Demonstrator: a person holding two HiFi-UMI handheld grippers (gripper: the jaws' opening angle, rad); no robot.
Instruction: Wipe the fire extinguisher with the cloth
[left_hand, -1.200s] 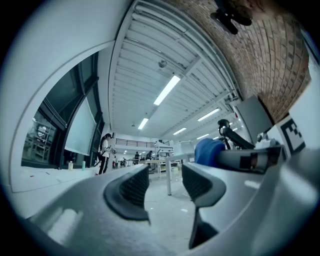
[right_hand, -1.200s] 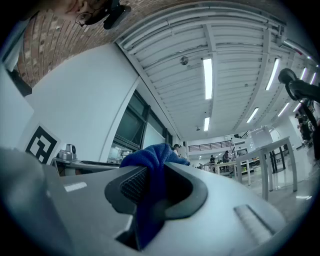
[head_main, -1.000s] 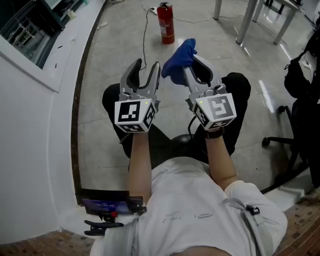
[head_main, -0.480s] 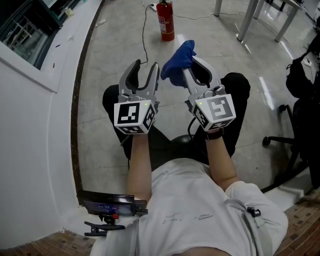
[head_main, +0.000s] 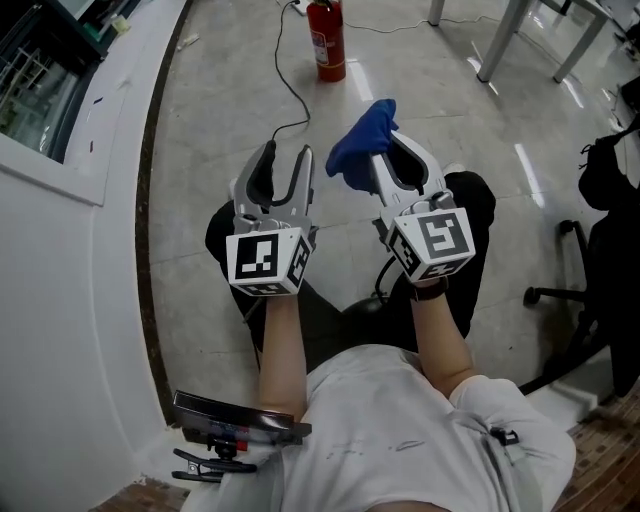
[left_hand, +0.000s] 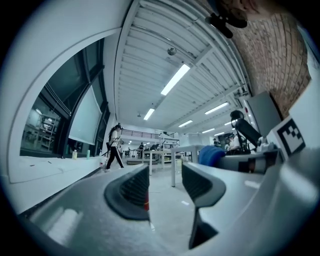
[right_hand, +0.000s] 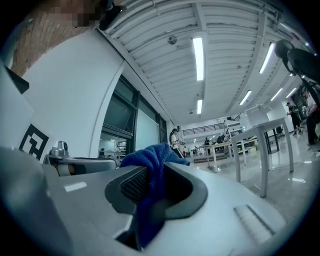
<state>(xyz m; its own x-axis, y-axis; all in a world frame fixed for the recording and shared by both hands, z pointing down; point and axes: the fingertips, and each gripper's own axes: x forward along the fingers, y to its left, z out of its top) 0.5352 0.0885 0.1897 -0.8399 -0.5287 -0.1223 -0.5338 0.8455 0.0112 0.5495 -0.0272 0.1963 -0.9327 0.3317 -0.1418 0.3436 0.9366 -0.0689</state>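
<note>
Lower in view now, the right gripper (head_main: 387, 153) clamps the cloth (head_main: 360, 140).

The left tool (left_hand: 166, 186), jaws apart; blue cloth (left_hand: 211, 155) at right.

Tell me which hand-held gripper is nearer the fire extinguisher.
Right, narrowly. The right hand-held gripper, shut on the cloth, reaches farther forward, right of the extinguisher; the left hand-held gripper, open, sits farther back, to its left.
</note>
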